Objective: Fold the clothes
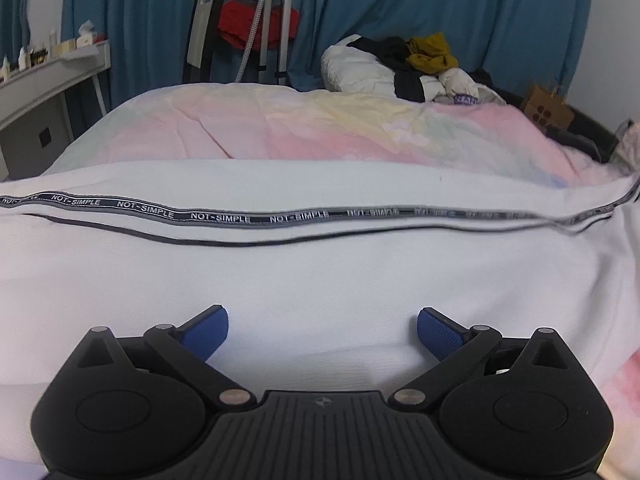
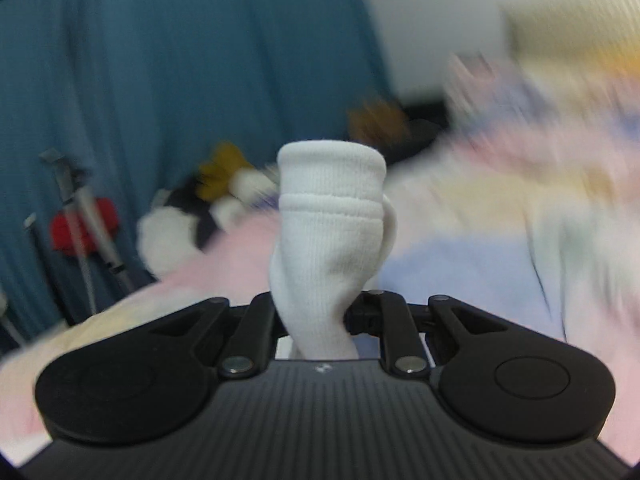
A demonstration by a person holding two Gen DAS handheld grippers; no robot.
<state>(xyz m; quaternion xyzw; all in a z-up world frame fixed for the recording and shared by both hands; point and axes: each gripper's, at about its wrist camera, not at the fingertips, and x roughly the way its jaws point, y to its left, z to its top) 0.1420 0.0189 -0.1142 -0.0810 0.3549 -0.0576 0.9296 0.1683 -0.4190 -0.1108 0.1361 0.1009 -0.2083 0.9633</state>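
White garment (image 1: 320, 264) with the NOT-SIMPLE tape (image 1: 220, 216) is spread flat across my bed (image 1: 280, 128). My left gripper (image 1: 322, 330) hovers above it, spread wide, holding nothing. My right gripper (image 2: 316, 312) is pinched tight around its ribbed cuff (image 2: 330, 200).

Left tool (image 1: 322, 330) has its jaws spread wide; right tool (image 2: 316, 312) is clamped closed.

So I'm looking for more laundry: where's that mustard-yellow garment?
Left wrist view, upper right: the mustard-yellow garment tops the clothes pile at the bed's far end, before the blue curtain.
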